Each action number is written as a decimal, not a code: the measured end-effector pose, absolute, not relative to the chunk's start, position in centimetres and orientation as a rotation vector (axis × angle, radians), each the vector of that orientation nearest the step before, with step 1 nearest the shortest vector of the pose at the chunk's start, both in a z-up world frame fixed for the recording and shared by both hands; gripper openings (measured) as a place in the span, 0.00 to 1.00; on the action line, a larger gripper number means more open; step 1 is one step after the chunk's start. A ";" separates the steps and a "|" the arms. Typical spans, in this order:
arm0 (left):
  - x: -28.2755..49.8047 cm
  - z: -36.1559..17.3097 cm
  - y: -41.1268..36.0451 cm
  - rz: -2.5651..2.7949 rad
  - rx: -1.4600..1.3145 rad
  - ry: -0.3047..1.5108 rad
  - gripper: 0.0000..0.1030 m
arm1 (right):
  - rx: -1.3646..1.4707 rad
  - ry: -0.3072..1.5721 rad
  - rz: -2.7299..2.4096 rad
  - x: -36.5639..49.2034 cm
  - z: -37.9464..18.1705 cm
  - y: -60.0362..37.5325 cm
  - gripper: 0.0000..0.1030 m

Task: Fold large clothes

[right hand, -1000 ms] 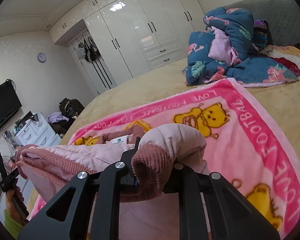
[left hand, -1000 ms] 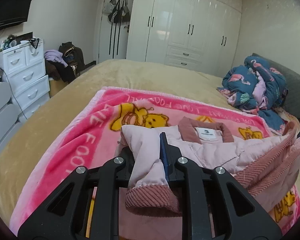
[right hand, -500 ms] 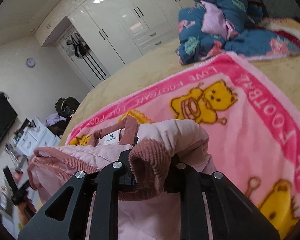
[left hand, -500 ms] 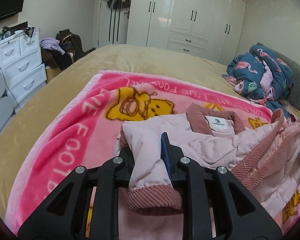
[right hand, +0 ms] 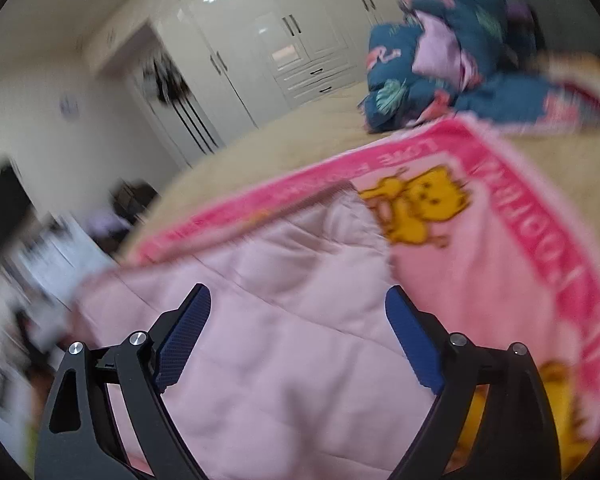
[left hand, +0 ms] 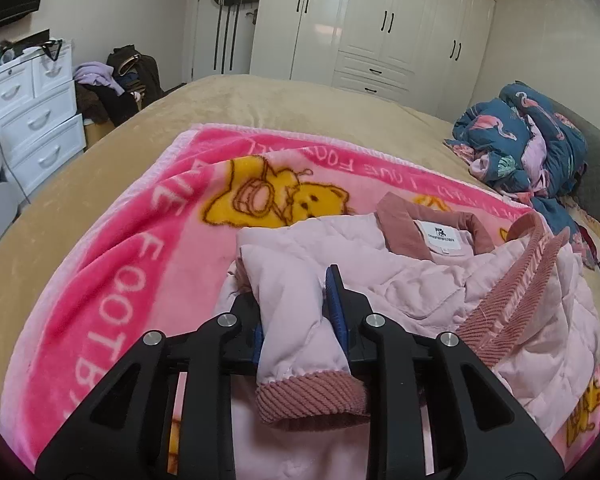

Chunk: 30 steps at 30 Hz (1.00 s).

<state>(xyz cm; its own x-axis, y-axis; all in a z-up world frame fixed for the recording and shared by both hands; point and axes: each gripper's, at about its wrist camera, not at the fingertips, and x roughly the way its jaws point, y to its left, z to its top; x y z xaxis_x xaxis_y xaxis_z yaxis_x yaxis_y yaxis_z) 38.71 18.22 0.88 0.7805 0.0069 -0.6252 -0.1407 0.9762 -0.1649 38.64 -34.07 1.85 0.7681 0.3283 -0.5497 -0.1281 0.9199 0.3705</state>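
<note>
1. The pink jacket (left hand: 428, 292) lies on the pink blanket (left hand: 148, 264) on the bed (left hand: 300, 108).
2. The left gripper (left hand: 294, 300) pinches the jacket sleeve (left hand: 296, 320), jaws starting to open.
3. The right gripper (right hand: 298, 312) spreads wide over the jacket; that view is blurry, but nothing seems held.

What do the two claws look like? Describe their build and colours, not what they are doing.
Both match. The left claw has matte black angular linkage arms with triangular cut-outs, silver round pivot bolts, and fingers lined with blue textured pads. The right claw has the same black arms, silver bolts and blue ribbed pads. No cables, markings, hands or sleeves are visible in either view.
</note>
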 end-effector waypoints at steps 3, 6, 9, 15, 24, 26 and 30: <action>38.5 1.5 18.5 0.054 -0.246 0.663 0.31 | 0.182 0.690 0.191 37.9 0.2 -33.1 0.87; 37.9 2.6 18.5 0.010 -0.285 0.639 0.59 | 0.155 0.715 0.178 37.4 -1.2 -33.1 0.87; 36.5 4.7 17.6 0.027 -0.244 0.576 0.91 | 0.182 0.721 0.174 37.0 -1.9 -33.8 0.88; 34.4 6.7 17.7 0.061 -0.186 0.544 0.91 | 0.178 0.732 0.165 36.4 -2.4 -34.4 0.89; 32.1 -3.1 20.3 0.074 -0.215 0.808 0.91 | 0.111 0.728 0.228 34.9 -2.4 -34.3 0.91; 31.7 -4.7 20.2 0.016 -0.235 0.822 0.91 | 0.085 0.743 0.246 34.8 -2.8 -34.0 0.91; 32.4 -5.7 19.5 -0.039 -0.278 0.811 0.86 | 0.090 0.754 0.250 35.3 -4.2 -34.2 0.91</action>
<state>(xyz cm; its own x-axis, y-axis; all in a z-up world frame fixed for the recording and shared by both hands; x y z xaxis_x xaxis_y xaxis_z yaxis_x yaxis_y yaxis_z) 32.45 19.52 -5.73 0.6901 -0.1399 -0.7101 -0.0717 0.9631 -0.2595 35.32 -34.18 -4.20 0.7008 0.2567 -0.6656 -0.1924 0.9665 0.1701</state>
